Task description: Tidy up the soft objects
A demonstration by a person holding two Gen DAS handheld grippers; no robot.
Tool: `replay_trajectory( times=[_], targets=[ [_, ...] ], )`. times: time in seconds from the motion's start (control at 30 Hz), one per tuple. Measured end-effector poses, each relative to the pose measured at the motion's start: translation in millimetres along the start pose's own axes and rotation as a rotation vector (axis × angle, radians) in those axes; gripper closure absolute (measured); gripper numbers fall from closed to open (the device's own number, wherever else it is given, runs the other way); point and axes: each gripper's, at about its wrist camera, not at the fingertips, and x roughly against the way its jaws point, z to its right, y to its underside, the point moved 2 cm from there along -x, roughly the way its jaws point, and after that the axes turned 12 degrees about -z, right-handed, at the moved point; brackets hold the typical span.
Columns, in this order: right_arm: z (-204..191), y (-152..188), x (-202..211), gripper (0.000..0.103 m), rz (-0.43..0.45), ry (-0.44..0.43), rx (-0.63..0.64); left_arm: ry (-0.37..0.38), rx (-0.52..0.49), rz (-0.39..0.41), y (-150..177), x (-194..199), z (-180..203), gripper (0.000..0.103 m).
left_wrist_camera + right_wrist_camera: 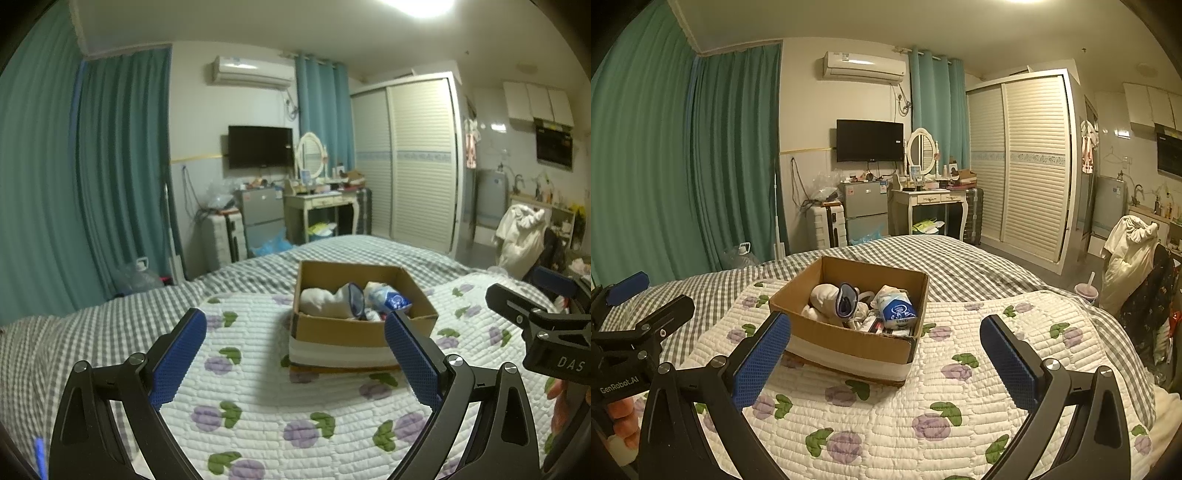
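Left wrist view showed the left gripper (295, 343) low in the frame with its blue pads spread wide and nothing between them, hovering over a white quilt (258, 406) printed with purple flowers. Just above the centre of the frame a cardboard box (354, 328) sat on that quilt, its right near corner hidden behind the right pad. Inside lay a white soft bundle (321, 301), a blue-rimmed pouch (355, 300) and a white-and-blue packet (391, 300). At the right edge the right gripper (535, 314) appeared from the side.

Right wrist view showed the right gripper (886, 347) likewise spread and empty above the quilt (886, 424), the box (849, 339) left of centre, and the left gripper (642, 325) at the left edge, fingertips (622, 410) below it.
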Motion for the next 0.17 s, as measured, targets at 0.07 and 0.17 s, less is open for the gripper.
replay_trajectory(
  times=[0.07, 0.17],
  targets=[
    [-0.3, 0.1, 0.1, 0.0, -0.001, -0.001, 0.0, 0.008, 0.013, 0.003, -0.7, 2.2, -1.5, 0.004],
    [-0.2, -0.2, -0.2, 0.0, -0.002, -0.002, -0.002, 0.005, 0.021, 0.004, -1.2, 3.9, -2.1, 0.004]
  ],
)
